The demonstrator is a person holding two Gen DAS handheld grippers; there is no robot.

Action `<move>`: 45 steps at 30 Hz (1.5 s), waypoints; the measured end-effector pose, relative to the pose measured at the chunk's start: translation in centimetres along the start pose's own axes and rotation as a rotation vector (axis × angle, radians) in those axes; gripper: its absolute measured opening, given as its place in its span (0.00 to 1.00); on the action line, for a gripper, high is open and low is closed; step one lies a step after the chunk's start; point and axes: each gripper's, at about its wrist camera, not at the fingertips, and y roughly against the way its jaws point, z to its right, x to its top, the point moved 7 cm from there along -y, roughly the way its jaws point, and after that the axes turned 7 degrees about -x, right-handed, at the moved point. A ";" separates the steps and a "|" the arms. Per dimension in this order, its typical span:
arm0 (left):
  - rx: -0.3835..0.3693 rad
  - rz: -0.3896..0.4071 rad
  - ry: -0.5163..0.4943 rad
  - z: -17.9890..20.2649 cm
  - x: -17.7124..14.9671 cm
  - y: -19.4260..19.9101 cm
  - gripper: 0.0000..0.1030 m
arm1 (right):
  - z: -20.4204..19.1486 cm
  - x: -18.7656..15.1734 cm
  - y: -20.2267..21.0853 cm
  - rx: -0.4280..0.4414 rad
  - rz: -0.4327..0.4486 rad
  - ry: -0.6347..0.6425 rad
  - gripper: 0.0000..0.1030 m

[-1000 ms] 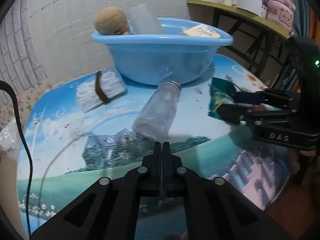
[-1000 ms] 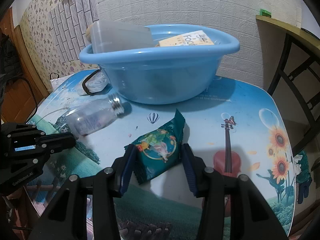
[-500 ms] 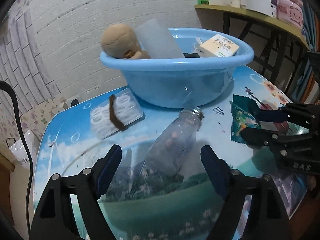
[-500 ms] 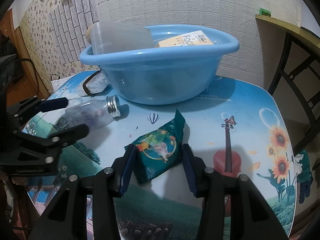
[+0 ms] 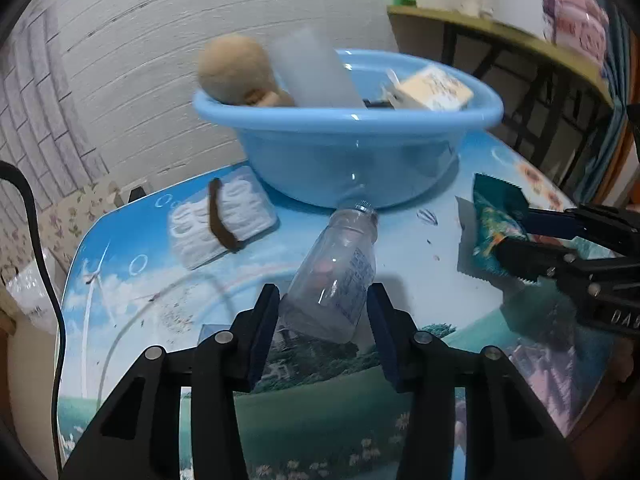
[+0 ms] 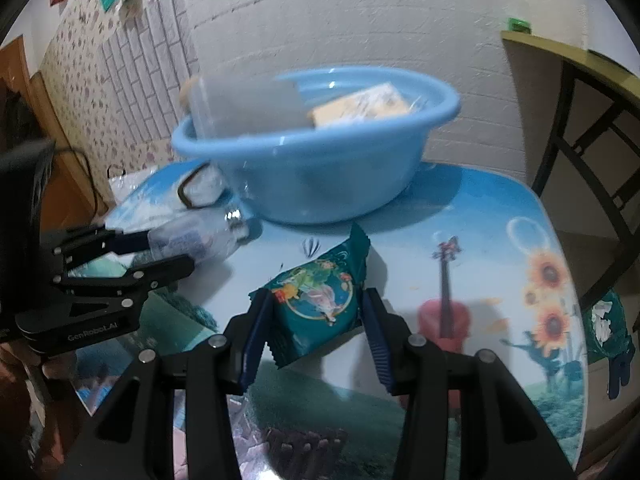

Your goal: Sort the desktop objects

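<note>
My left gripper (image 5: 322, 312) has just been closing and pinches the light, slippery bottle (image 5: 336, 276) low on its body; my right gripper (image 6: 316, 320) pinches the soft snack packet (image 6: 320, 300) above the table (image 6: 480, 216).

The left gripper (image 5: 324, 320) pointed steeply down toward the table, its 2 jaws having just closed in from a wide spread onto the clear bottle (image 5: 336, 272), the pads against its sides. The right gripper (image 6: 316, 320) pointed down at a similar slant, its 2 blue-padded fingers (image 6: 256, 336) clamped on the flanks of the teal snack packet (image 6: 316, 296).
</note>
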 end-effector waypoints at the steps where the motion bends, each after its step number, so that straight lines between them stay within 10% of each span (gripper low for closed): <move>1: 0.000 0.010 0.008 -0.2 0.0 0.4 0.42 | 0.2 0.3 0.4 -0.001 0.002 -0.006 0.44; 11: 0.004 0.113 0.049 -1.1 0.8 4.6 0.40 | 0.7 6.1 6.5 0.023 0.182 -0.029 0.44; 20: 0.019 0.128 0.031 -1.0 1.2 4.9 0.39 | -1.8 11.0 3.3 0.015 0.151 0.015 0.54; 45: 0.126 0.151 0.131 -7.5 -1.0 7.5 0.38 | -10.6 5.7 3.1 0.131 0.085 0.084 0.62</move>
